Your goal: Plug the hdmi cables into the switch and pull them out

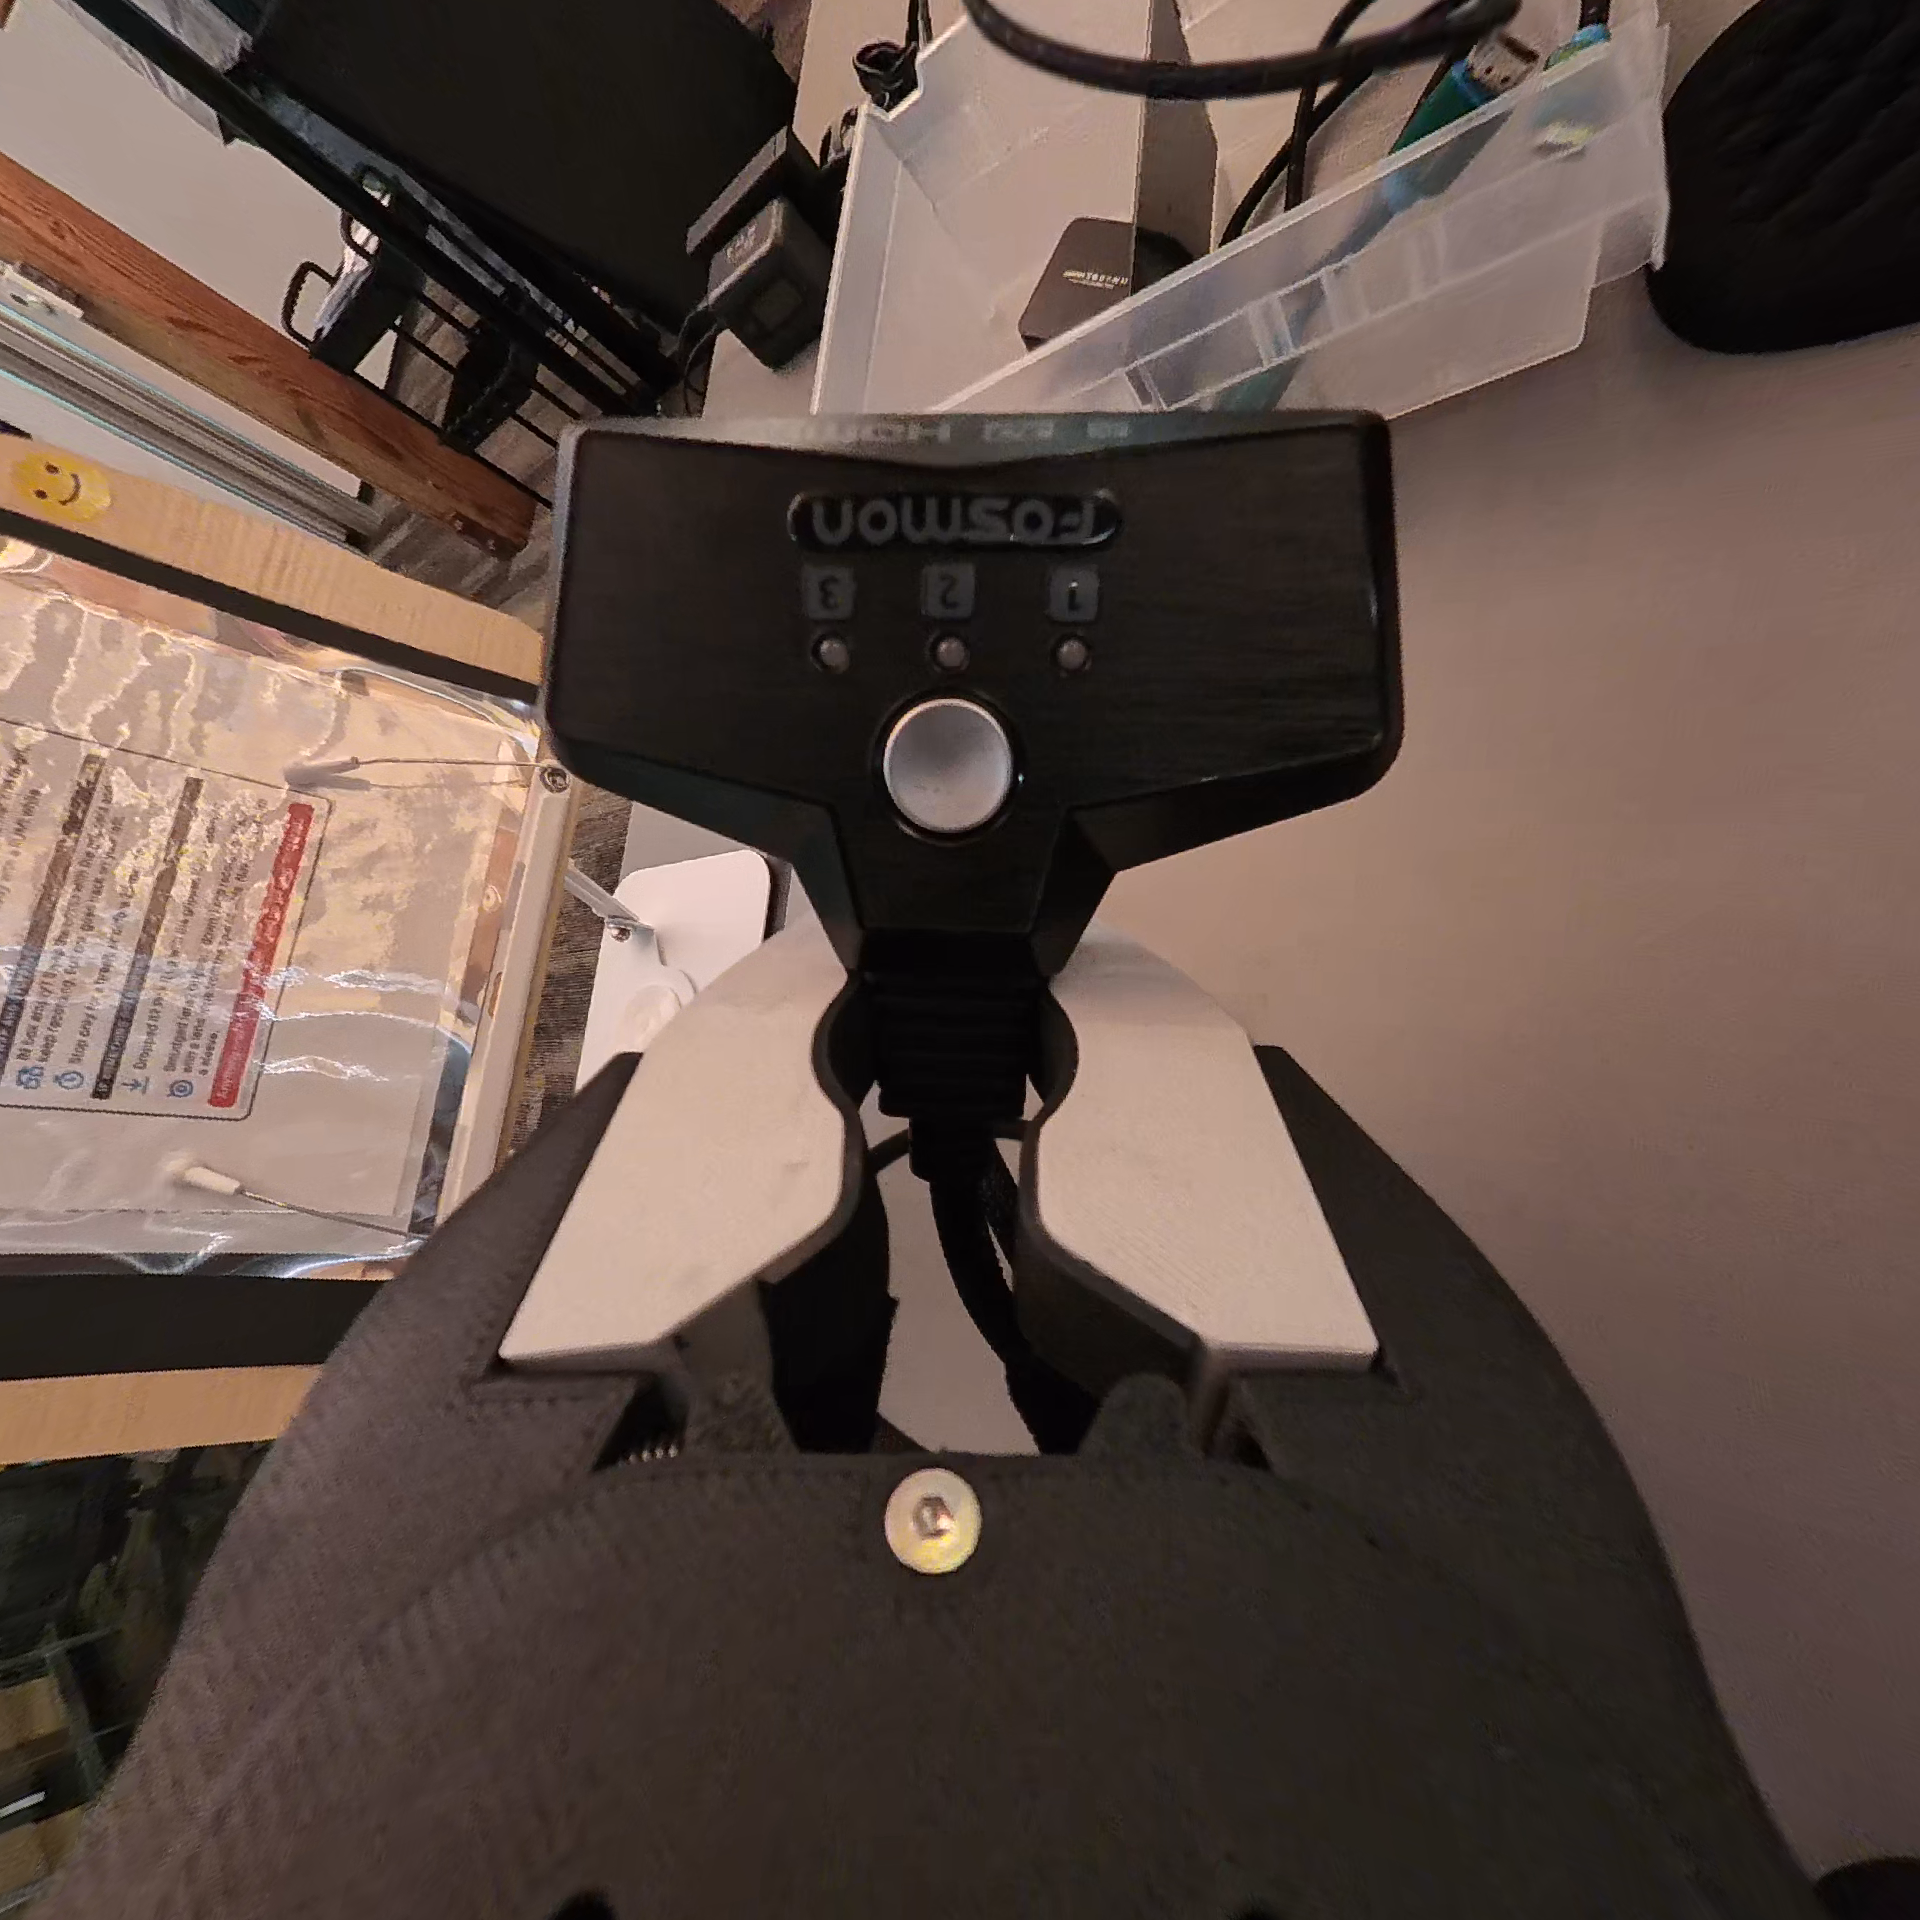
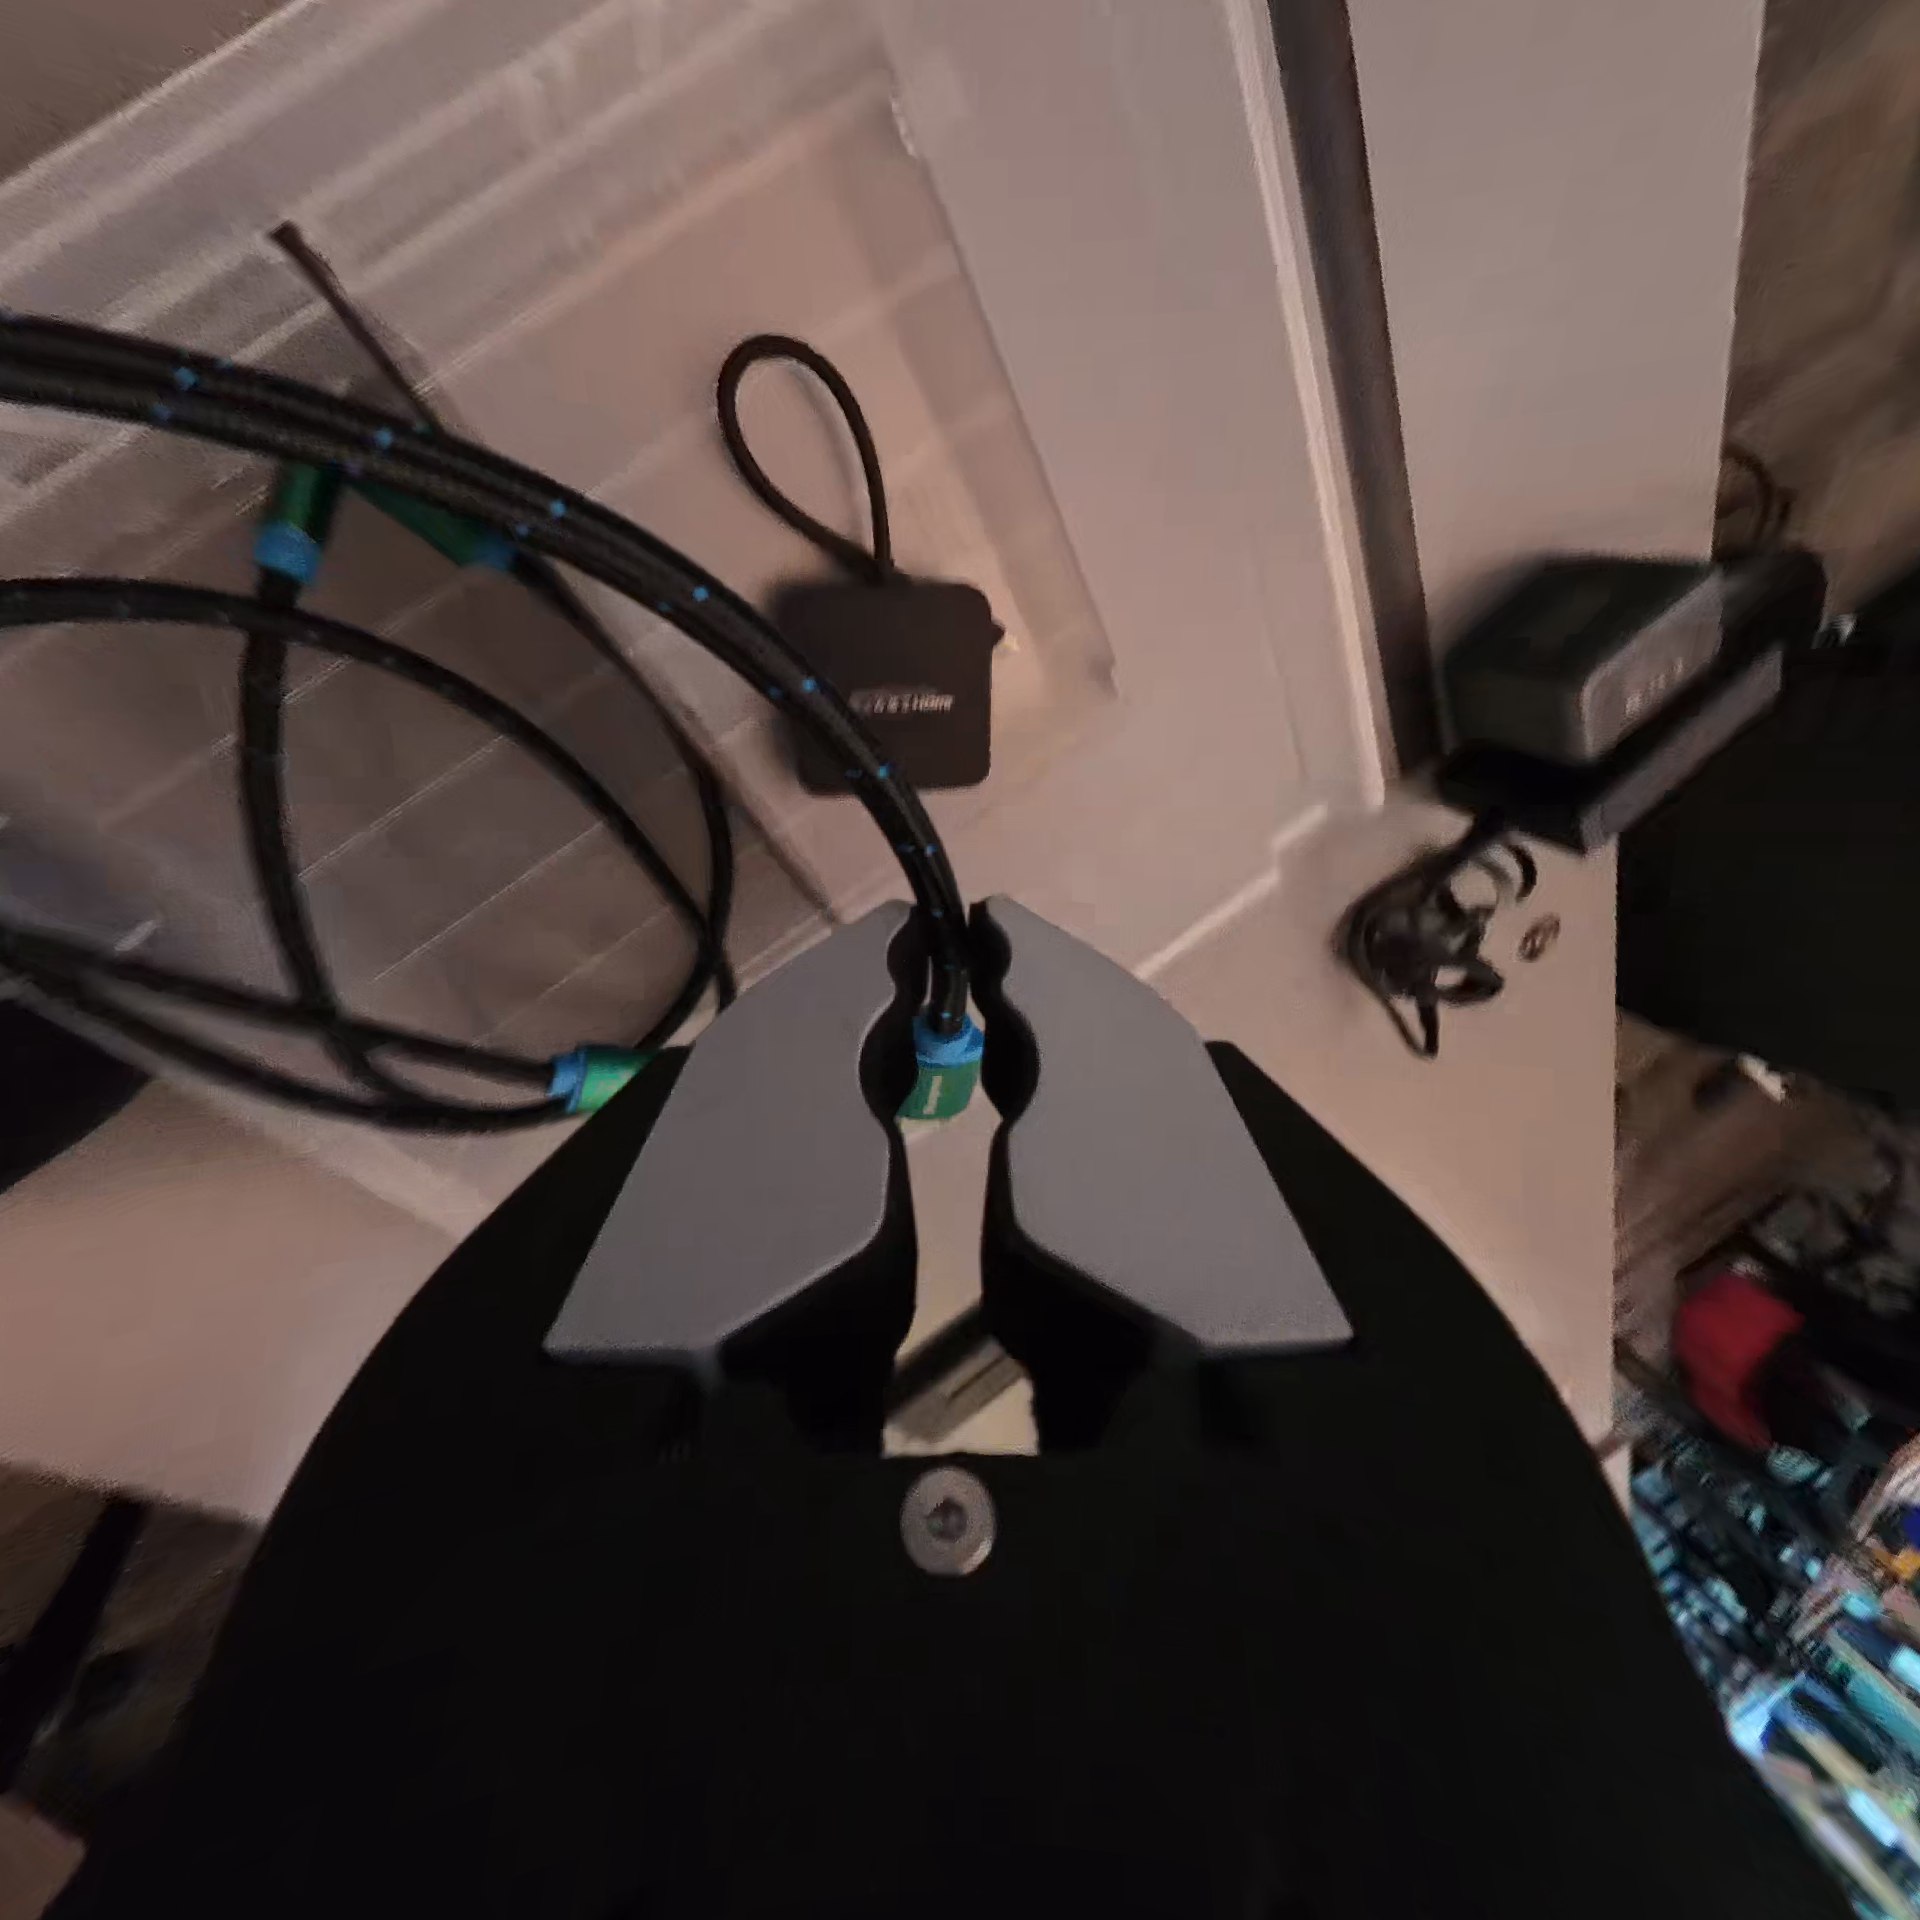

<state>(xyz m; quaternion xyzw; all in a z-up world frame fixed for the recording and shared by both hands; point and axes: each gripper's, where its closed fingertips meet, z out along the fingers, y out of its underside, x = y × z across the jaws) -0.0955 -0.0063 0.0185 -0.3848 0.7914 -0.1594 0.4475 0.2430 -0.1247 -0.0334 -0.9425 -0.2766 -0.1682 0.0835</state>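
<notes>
Black switch (image 1: pixel 971 665) in left gripper (image 1: pixel 951 1023) | clear bin (image 1: pixel 1299 301) beyond | braided cables (image 2: pixel 499 644) beside right gripper (image 2: pixel 951 1013)

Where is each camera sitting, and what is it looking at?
Left wrist view: sits on the left gripper, looking along its fingers down at the black switch it clamps by the neck, above a white table.
Right wrist view: sits on the right gripper, looking along its fingers at the braided cable and green plug it clamps.
Both show a small black box in a clear bin.
</notes>
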